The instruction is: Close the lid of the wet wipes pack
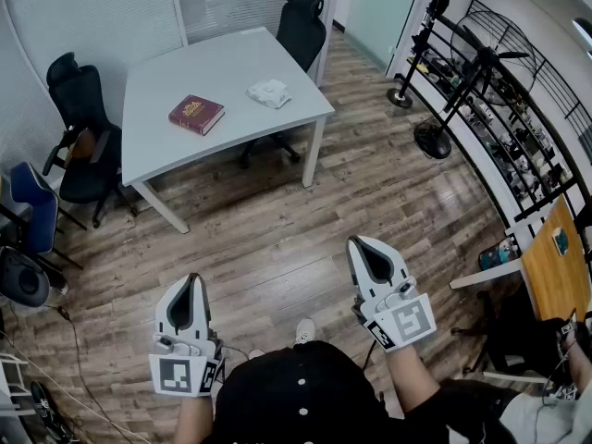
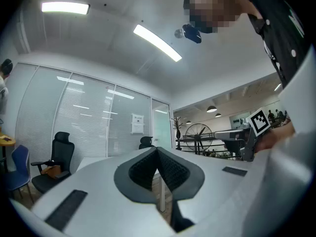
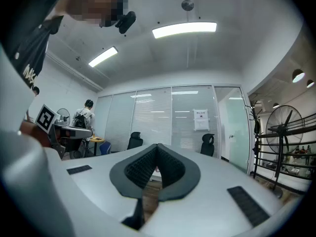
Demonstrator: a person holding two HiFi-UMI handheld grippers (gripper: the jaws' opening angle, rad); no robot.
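White table [image 1: 162, 141]: far, well apart from both grippers.
Left gripper [image 1: 191, 283], right gripper [image 1: 359, 248]: near, level, jaws together, nothing between them.
Red book [image 1: 196, 114]: on the table, left of pack.
Wet wipes pack [image 1: 269, 92]: on the table near its far right edge, long axis roughly left to right, probably nearer the right gripper.

Upper centre, I see a red hardcover book [image 1: 196, 114] left of the white wet wipes pack [image 1: 269, 92], both on the white counter [image 1: 231, 63].
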